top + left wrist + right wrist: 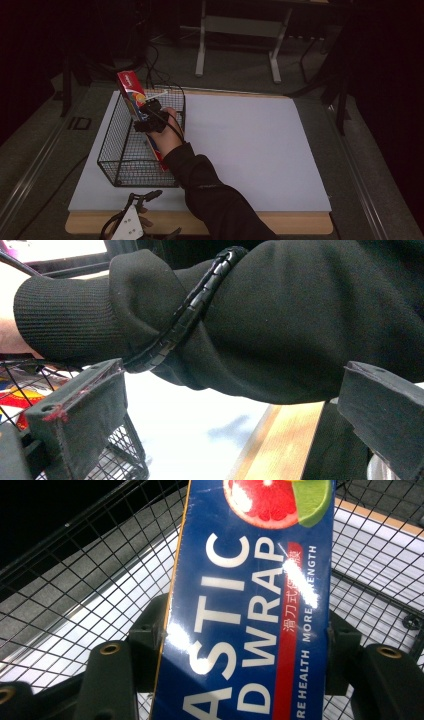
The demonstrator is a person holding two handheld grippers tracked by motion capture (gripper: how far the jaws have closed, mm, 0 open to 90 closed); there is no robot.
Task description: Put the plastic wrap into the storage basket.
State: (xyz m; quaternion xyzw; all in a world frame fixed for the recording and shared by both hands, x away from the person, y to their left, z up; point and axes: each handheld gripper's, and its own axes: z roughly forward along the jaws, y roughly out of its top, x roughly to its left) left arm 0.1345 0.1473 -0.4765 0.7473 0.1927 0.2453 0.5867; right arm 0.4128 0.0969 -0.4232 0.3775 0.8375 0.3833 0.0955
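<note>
A long plastic wrap box (134, 95), blue and red with citrus pictures, stands tilted in the black wire basket (111, 150) at the table's left. Its upper end sticks out above the basket's rim. My right gripper (149, 116) is shut on the box partway along it; in the right gripper view the box (250, 605) runs up between the two jaws, which press on its two sides, with the basket mesh (75, 580) behind. My left gripper (142, 200) rests low at the table's front edge, open, and its view looks past its jaws at the right sleeve (250, 315).
A white sheet (250, 150) covers the wooden table (280, 225). The basket sits at its left half. Beyond the far edge stand a metal table frame (240, 30) and floor cables (155, 70). The surroundings are dark.
</note>
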